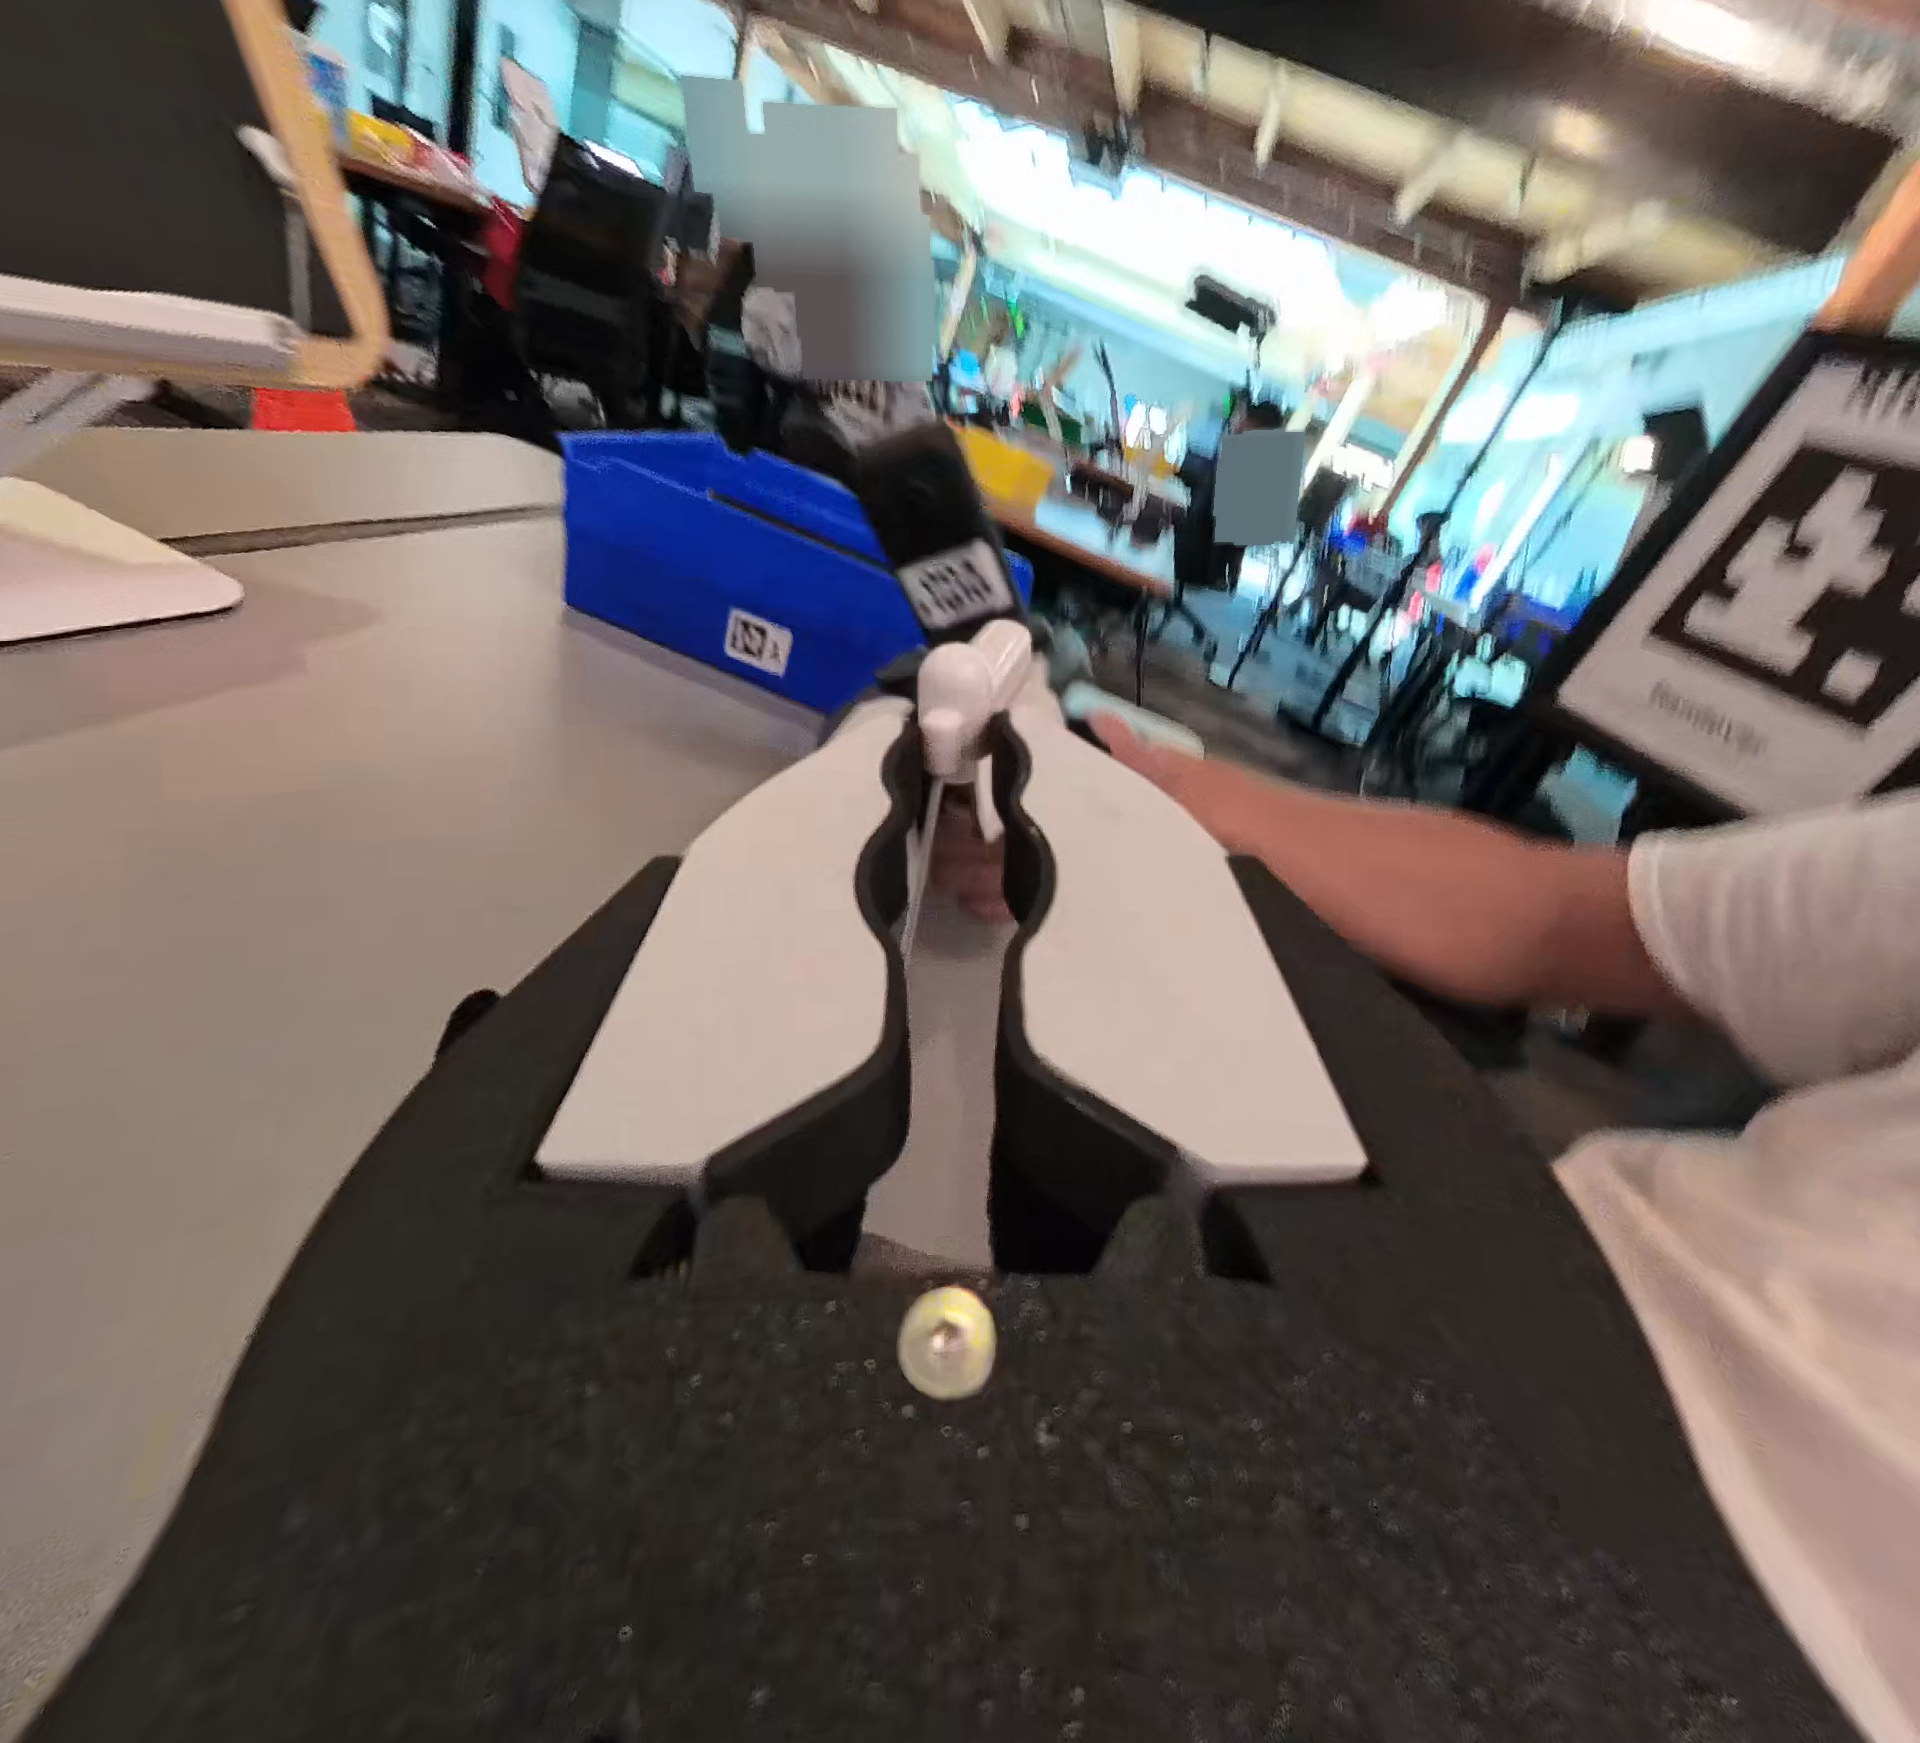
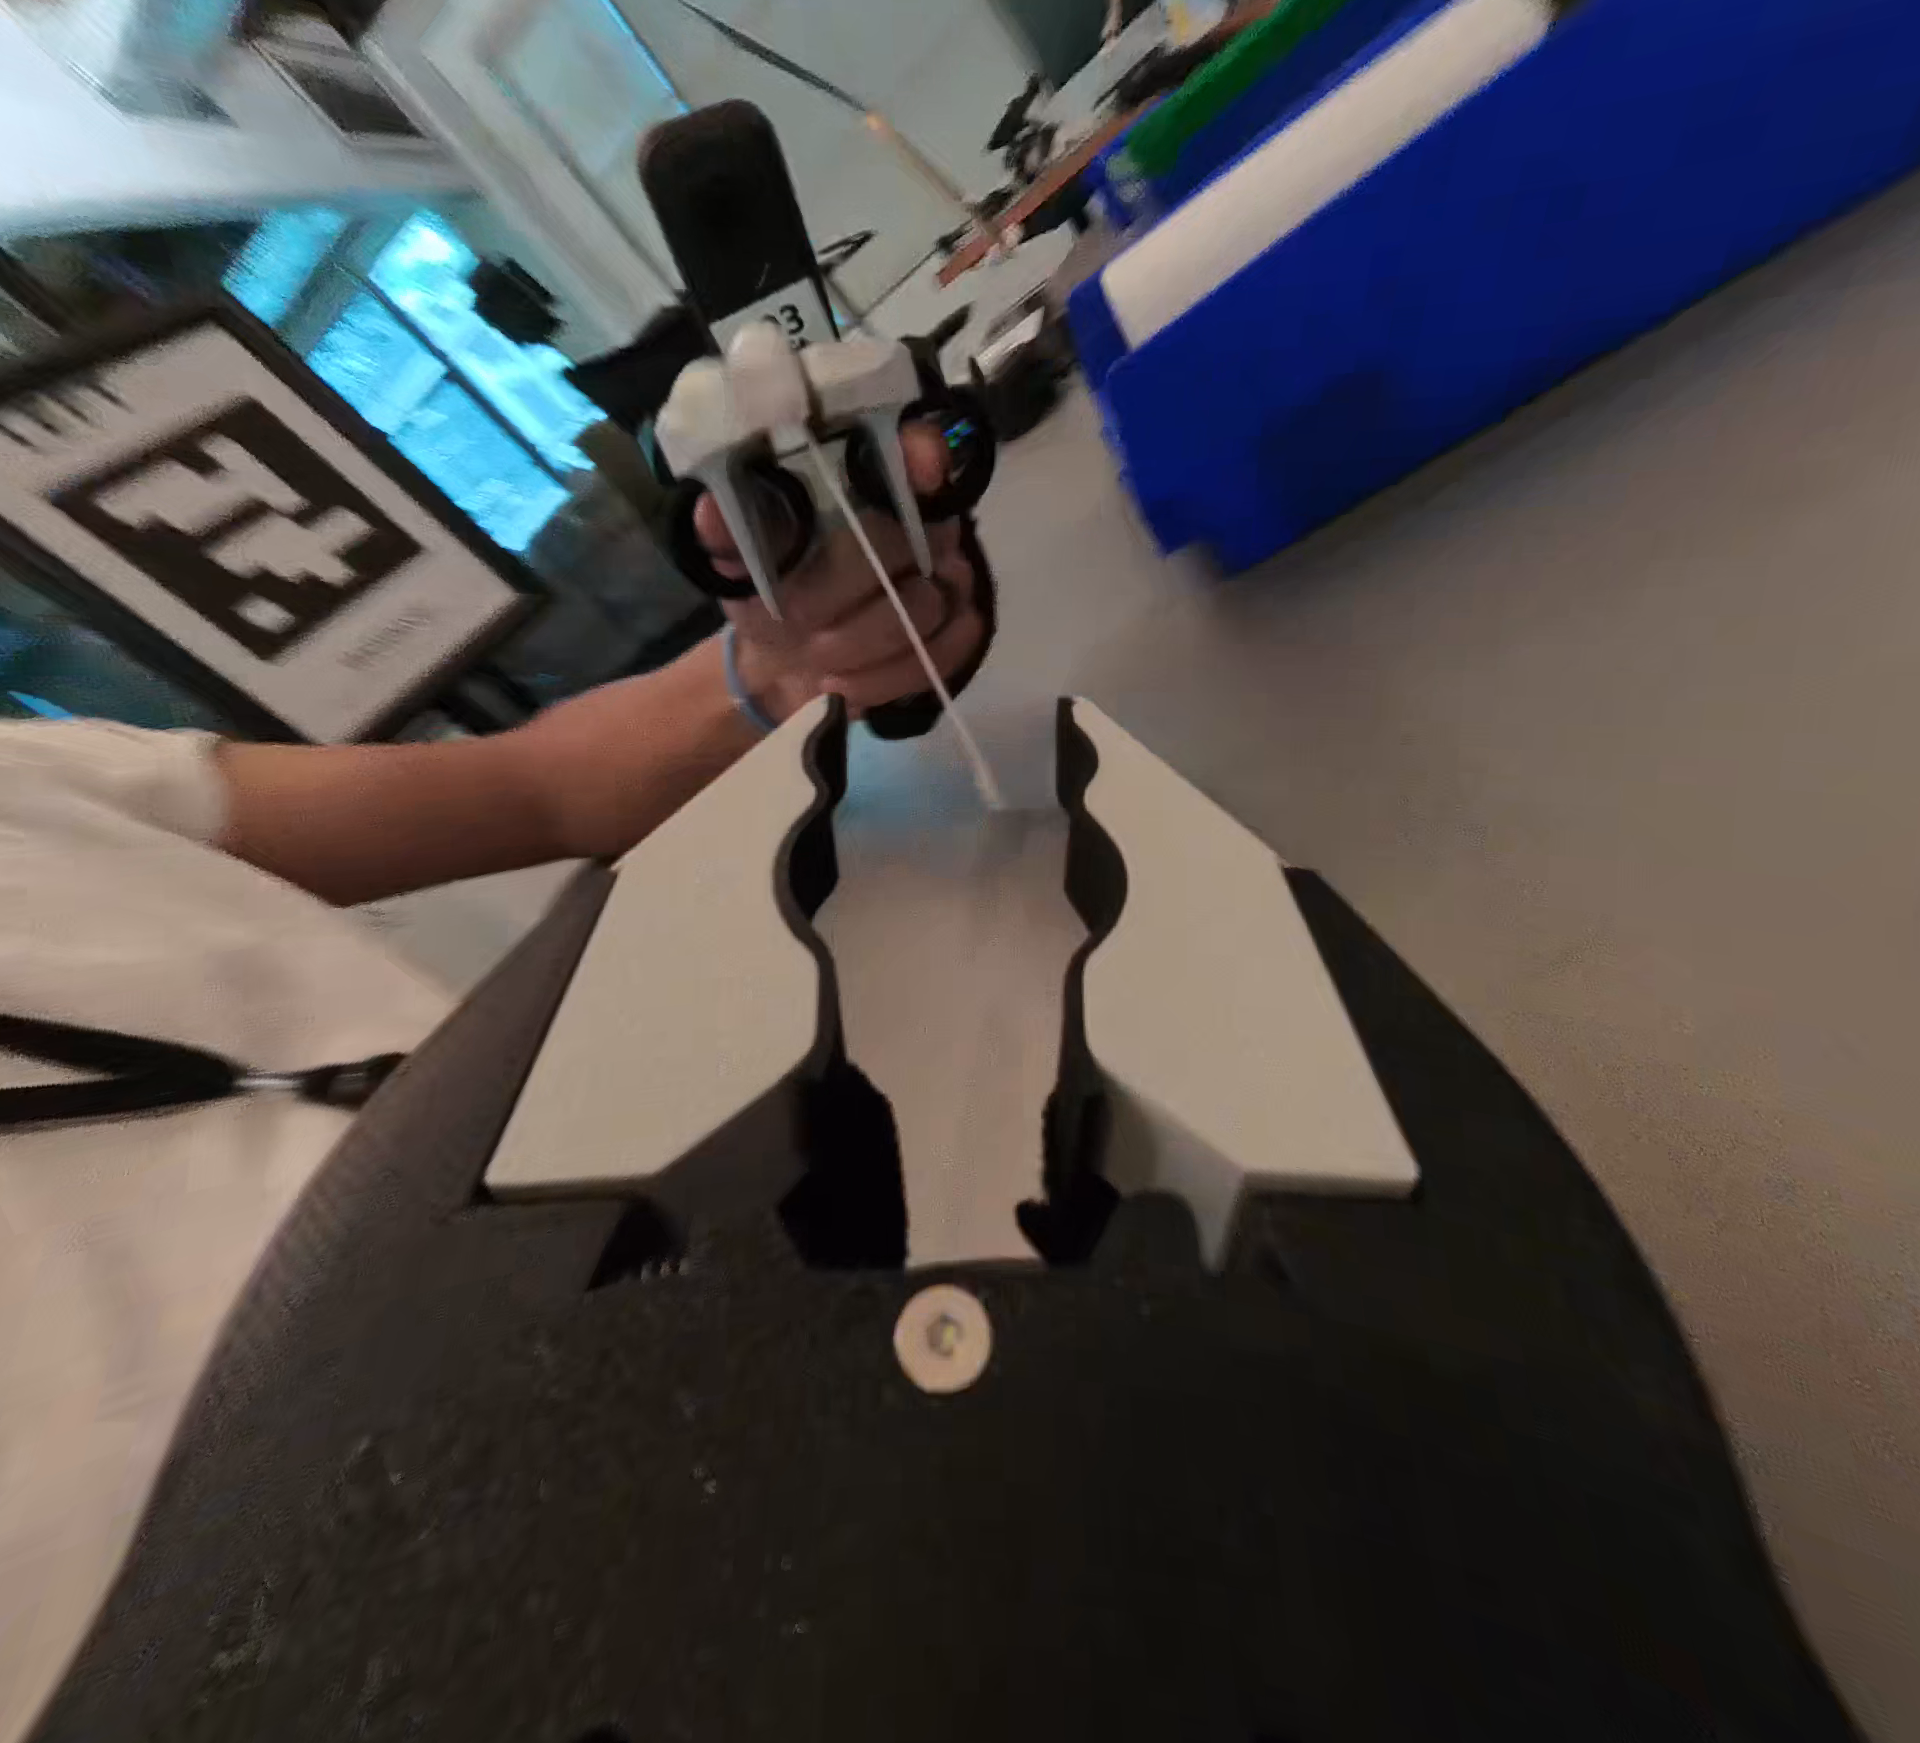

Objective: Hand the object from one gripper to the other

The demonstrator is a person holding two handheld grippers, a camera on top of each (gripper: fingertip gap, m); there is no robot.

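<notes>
One thin white stick is the object here, possibly a cotton swab, though blur makes that hard to settle. The left claw is pinched together on it near one end. The rest slants out and down towards the right claw. That claw's two fingers stand well apart with nothing between them but the stick's free tip, which sits just inside their mouth above the grey counter.

The stick looks very light and slender, likely to bend a little and to pivot if gripped only at its tip. The best hold would be farther up the bare shaft, between the tip and the left claw, squarely across the flat part of the pads and not in their scalloped hollows, where something so thin could slip through. Little force should be needed.

By count there are two claws, each held in a hand, and one stick. At least two blue bins stand at the counter's far side. One black-and-white marker board is propped behind the left arm.
</notes>
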